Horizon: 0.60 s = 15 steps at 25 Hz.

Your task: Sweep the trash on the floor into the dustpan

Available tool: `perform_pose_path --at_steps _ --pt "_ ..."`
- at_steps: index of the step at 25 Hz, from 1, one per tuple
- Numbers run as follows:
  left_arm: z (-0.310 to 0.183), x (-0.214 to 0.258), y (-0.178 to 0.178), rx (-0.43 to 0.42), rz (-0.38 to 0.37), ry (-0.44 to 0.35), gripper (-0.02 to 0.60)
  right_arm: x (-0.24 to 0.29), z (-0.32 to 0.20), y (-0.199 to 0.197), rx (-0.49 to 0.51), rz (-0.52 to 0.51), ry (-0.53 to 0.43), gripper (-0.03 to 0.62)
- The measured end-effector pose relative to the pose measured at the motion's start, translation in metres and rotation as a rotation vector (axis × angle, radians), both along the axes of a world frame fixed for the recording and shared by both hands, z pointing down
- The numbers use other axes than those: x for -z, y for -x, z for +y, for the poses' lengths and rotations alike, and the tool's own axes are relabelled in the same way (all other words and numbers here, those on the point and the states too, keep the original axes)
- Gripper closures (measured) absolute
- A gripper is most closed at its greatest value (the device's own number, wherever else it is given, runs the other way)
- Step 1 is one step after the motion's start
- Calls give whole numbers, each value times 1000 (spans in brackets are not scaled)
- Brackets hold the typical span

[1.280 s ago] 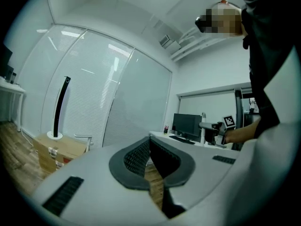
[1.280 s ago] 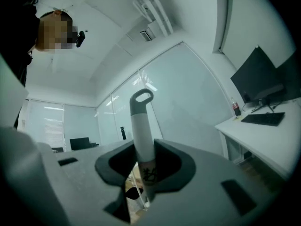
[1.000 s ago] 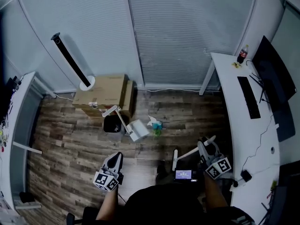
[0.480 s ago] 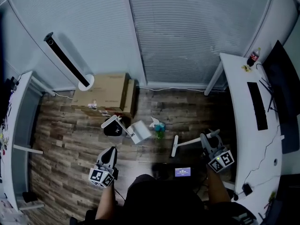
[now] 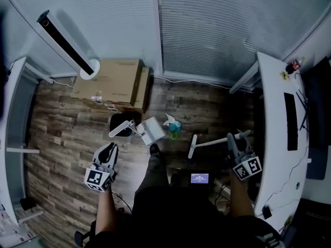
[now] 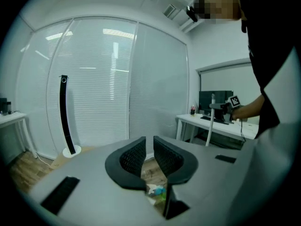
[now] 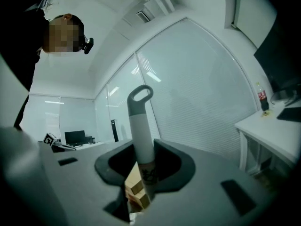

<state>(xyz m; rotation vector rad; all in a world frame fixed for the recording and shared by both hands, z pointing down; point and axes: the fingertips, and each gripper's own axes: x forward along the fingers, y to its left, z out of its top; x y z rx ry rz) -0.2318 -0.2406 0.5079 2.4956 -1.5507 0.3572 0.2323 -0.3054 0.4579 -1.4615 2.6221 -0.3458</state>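
Note:
A white dustpan lies on the wood floor beside a black bin. The trash, a small white, blue and green heap, sits just right of the dustpan; it also shows as the trash through the gap below the left jaws. My left gripper hangs left of and nearer than the dustpan. In the left gripper view the left gripper has its jaws opening, with nothing between them. My right gripper is shut on the white broom handle; the broom head rests right of the trash. The right gripper clamps the handle.
Cardboard boxes and a tower fan stand at the back left by the blinds. A white desk with a keyboard and a bottle lines the right. A white table lines the left. The person's foot is near the dustpan.
The person has stepped toward the window, carrying both grippers along. A foot now reaches close to the dustpan. The left gripper has swung out to the left.

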Motion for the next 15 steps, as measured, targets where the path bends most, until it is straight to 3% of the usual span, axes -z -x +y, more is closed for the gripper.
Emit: perform_pose_path --at_steps 5,10,13,15 --pt "-41 -39 17 -123 -201 143 472 -3 -40 7 9 42 15 492" --pt "-67 -107 30 -297 -387 397 423 -1 -77 27 89 141 15 502" --pt "-74 -140 27 -401 -428 521 410 0 -97 38 138 221 29 507" --pt "-81 -152 25 -440 -415 564 409 4 -115 48 174 242 26 508"
